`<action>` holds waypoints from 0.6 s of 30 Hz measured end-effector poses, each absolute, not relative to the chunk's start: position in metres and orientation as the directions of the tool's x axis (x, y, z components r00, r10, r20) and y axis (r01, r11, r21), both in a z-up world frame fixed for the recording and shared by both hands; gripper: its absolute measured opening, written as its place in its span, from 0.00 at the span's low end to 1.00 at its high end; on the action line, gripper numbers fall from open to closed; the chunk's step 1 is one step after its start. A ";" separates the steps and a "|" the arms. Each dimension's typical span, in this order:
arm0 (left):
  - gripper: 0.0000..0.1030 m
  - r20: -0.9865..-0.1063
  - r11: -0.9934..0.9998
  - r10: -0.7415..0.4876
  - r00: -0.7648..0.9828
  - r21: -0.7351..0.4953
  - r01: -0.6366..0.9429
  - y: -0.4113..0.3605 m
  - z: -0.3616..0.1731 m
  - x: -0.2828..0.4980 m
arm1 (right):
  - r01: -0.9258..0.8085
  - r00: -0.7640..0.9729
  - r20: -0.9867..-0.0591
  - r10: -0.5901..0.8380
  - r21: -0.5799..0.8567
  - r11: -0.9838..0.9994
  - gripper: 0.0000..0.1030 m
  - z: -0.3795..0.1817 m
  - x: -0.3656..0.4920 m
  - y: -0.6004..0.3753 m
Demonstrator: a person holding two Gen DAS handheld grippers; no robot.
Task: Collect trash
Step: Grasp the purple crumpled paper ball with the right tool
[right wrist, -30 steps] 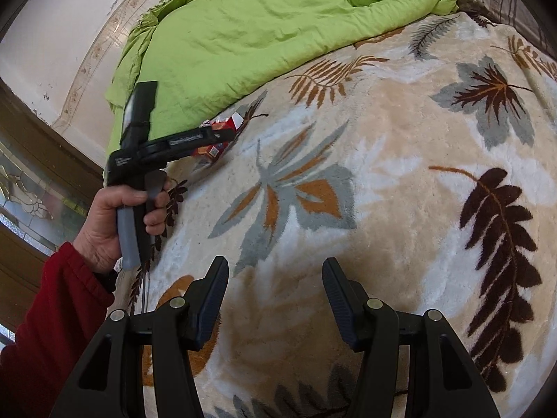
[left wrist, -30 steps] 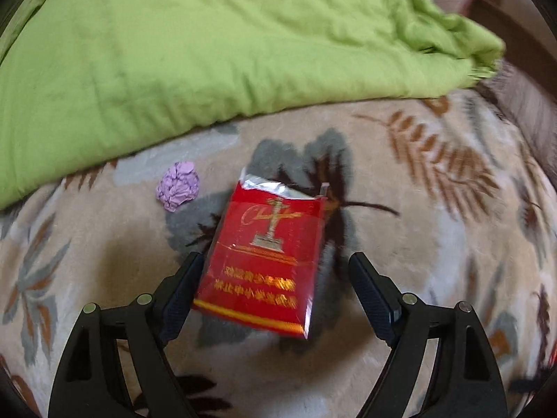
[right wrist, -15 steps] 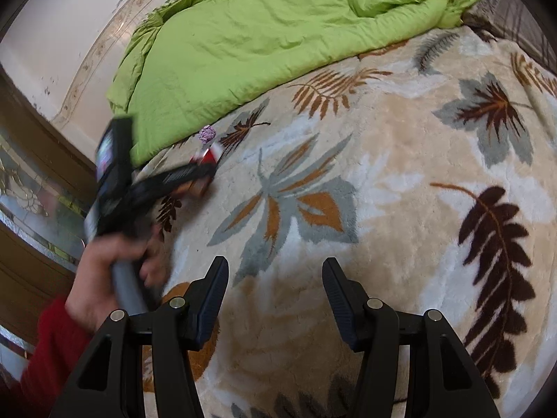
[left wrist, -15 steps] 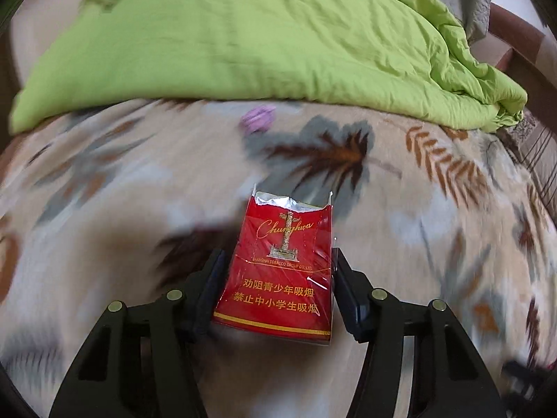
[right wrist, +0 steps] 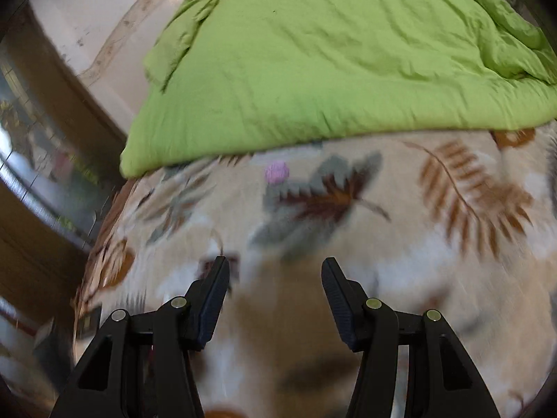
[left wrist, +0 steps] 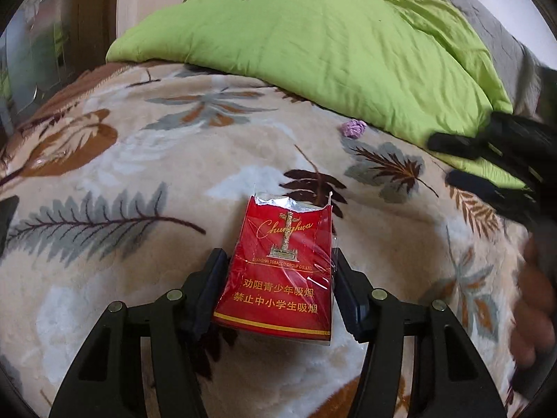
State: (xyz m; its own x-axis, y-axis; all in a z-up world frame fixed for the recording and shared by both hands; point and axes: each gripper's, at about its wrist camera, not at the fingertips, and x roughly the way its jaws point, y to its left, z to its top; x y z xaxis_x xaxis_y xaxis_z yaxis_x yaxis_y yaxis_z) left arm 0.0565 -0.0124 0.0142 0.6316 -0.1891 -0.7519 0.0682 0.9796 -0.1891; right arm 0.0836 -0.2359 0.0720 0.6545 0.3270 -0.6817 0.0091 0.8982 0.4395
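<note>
Motion blur is smearing the right wrist view, where the right gripper is hanging unclenched above the blanket. The left gripper is clamping the red cigarette pack, hiding its lower sides; the purple wad is lying beside the green quilt edge.

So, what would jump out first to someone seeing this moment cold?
The red cigarette pack, torn open at the top, clamped in the left gripper above the leaf-patterned blanket. Next, the bright green quilt heaped across the far side of the bed. A small crumpled purple paper ball lies by its edge, ahead of the open, empty right gripper.
</note>
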 end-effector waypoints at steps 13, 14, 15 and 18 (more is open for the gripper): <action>0.57 -0.767 0.979 -0.182 0.615 -0.198 0.043 -0.009 0.010 0.060 | 0.127 0.607 -0.747 0.271 0.428 0.895 0.51 0.020 0.236 -0.212; 0.57 -0.768 0.980 -0.181 0.615 -0.196 0.044 -0.009 0.010 0.061 | 0.131 0.597 -0.757 0.265 0.418 0.899 0.51 0.017 0.241 -0.209; 0.57 -0.767 0.980 -0.182 0.616 -0.196 0.044 -0.009 0.010 0.061 | 0.131 0.596 -0.763 0.251 0.401 0.907 0.51 0.015 0.244 -0.206; 0.57 -0.764 0.979 -0.184 0.619 -0.197 0.048 -0.009 0.011 0.061 | 0.095 0.599 -0.769 0.223 0.345 0.934 0.31 0.017 0.251 -0.195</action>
